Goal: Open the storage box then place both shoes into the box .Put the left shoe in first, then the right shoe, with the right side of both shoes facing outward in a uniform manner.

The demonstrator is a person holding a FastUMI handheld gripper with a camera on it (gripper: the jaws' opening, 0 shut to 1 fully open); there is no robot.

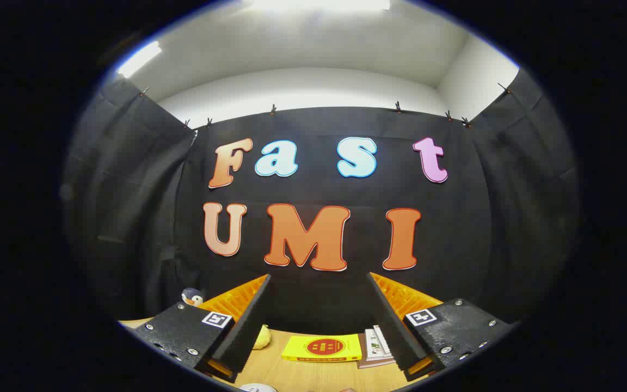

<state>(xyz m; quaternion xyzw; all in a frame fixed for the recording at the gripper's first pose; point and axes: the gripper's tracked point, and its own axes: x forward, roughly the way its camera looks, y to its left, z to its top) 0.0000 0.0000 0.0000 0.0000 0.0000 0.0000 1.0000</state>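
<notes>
My gripper is raised and points at the booth's black back wall, its two fingers spread wide apart with nothing between them. The left finger and the right finger frame a strip of wooden table below.
A yellow box with a red round mark lies on the table between the fingers. A small stack of booklets sits to its right. A pale yellow soft thing lies by the left finger, and a small penguin toy stands further left.
</notes>
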